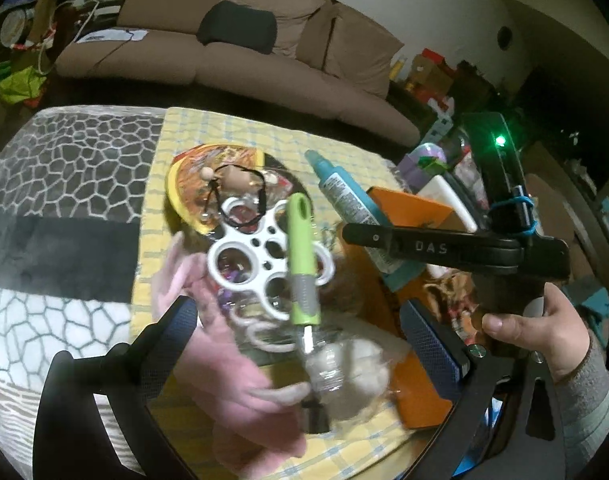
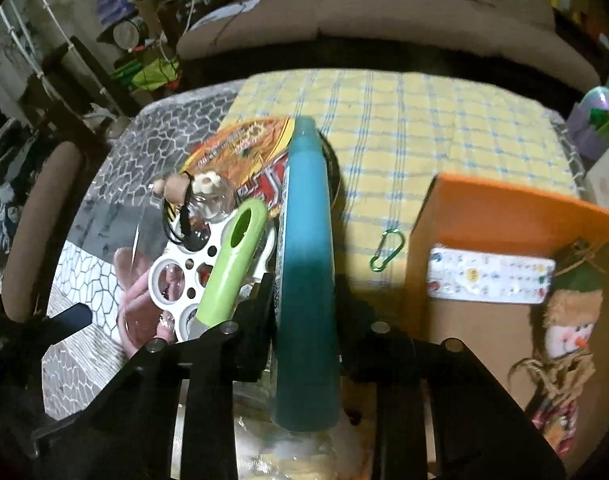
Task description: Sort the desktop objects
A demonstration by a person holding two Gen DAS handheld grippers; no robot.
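Observation:
My right gripper (image 2: pixel 304 312) is shut on a teal spray bottle (image 2: pixel 306 272) and holds it above the pile; the bottle also shows in the left wrist view (image 1: pixel 344 192). My left gripper (image 1: pixel 300 328) is open, its blue-padded fingers (image 1: pixel 428 344) either side of a pile: a green-handled tool (image 1: pixel 300 256), a white ring-shaped plastic holder (image 1: pixel 256 256), a pink cloth (image 1: pixel 224 360), a clear bottle (image 1: pixel 328 376) and a yellow snack packet (image 1: pixel 200 176). A green carabiner (image 2: pixel 386 249) lies on the yellow checked cloth (image 2: pixel 444 120).
An orange box (image 2: pixel 504 248) stands on the right, holding a white card and a scarecrow doll (image 2: pixel 564 340). A grey stone-pattern mat (image 1: pixel 56 168) covers the table's left. A brown sofa (image 1: pixel 232 52) is behind the table. A purple item (image 2: pixel 596 108) sits at far right.

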